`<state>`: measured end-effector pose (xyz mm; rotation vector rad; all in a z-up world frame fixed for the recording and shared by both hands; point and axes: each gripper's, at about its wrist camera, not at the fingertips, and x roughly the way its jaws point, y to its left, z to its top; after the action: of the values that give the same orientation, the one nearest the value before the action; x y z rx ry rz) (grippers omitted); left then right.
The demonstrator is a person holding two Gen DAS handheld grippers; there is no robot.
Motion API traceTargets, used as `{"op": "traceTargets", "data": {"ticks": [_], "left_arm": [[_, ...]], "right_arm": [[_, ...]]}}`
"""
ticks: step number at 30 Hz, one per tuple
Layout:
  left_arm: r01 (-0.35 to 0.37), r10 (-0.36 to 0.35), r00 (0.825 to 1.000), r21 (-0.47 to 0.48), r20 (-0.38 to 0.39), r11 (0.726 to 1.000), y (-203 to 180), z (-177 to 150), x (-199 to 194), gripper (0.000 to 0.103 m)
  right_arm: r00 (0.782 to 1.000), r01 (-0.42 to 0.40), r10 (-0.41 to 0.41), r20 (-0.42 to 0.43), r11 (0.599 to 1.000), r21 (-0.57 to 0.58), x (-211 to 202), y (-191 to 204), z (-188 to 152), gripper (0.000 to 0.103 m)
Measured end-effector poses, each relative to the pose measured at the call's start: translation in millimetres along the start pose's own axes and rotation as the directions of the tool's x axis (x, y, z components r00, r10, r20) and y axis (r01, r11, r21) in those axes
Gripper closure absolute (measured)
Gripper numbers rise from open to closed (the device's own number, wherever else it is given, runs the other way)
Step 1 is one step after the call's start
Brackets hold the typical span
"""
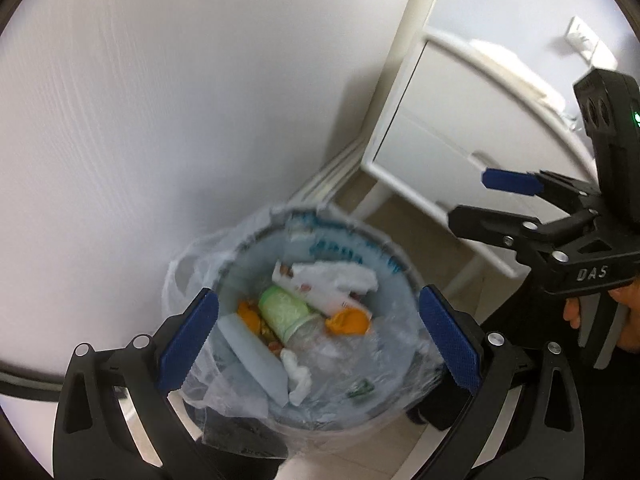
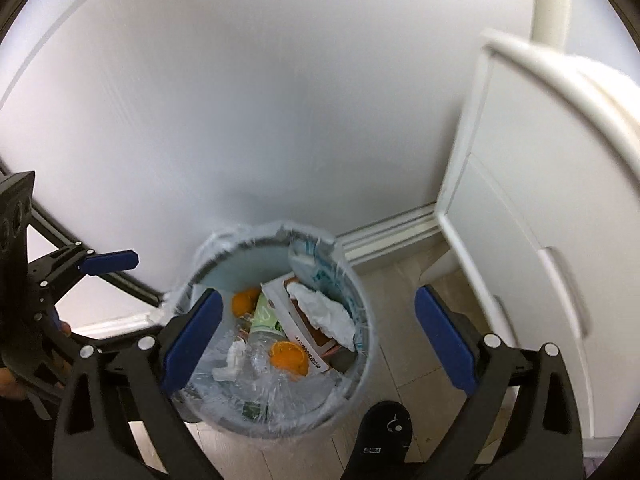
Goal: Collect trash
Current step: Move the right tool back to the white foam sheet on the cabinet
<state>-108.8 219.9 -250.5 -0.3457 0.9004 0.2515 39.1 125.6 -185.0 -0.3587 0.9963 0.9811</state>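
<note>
The left gripper hangs above the trash bin, jaws wide apart and empty. Inside the bin lie orange peel, a crumpled tissue and a card box, apparently dropped there already. The right gripper, also above the bin, is spread wide, holding nothing. Only the right view shows a dark shoe beside the bin; only the left shows the wall socket beyond the cabinet.

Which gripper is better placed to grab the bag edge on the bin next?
Left, probably: left gripper has loose clear plastic bag bunched beside its jaws; right gripper, jaws open, sits over the grey bin.
</note>
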Motion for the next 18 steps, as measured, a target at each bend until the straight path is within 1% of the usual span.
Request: {"op": "traceTargets", "data": {"ticks": [1, 4, 7, 10, 11, 18], "left_arm": [[0.002, -0.002, 1.0, 0.002, 0.019, 1.0, -3.8, 3.9, -7.5, 0.006], [0.034, -0.036, 0.997, 0.029, 0.063, 0.999, -18.9, 12.2, -27.7, 0.006], [0.025, -0.033, 0.993, 0.068, 0.109, 0.997, -37.0, 18.6, -47.9, 0.006], [0.026, -0.038, 0.988, 0.079, 0.149, 0.997, -52.7, 25.2, -67.1, 0.006], [0.027, -0.04, 0.986, 0.085, 0.162, 0.996, -57.4, 28.0, -73.4, 0.006], [0.019, -0.054, 0.972, 0.152, 0.229, 0.988, -87.9, 50.3, -114.1, 0.006]], "right_arm": [[1.0, 0.011, -0.011, 0.021, 1.0, -0.006, -12.4, -0.5, 0.6, 0.009], [0.997, 0.031, -0.028, 0.069, 0.999, -0.04, -42.5, 1.7, 0.3, 0.009], [0.993, 0.037, -0.03, 0.112, 0.997, -0.06, -72.2, 3.2, 1.5, 0.009], [0.988, 0.048, -0.037, 0.148, 0.996, -0.071, -96.4, 2.6, 2.0, 0.009], [0.986, 0.053, -0.041, 0.164, 0.996, -0.071, -107.2, 1.9, 2.5, 0.009], [0.966, 0.086, -0.074, 0.249, 0.996, -0.037, -146.4, -3.9, 3.9, 0.009]]}}
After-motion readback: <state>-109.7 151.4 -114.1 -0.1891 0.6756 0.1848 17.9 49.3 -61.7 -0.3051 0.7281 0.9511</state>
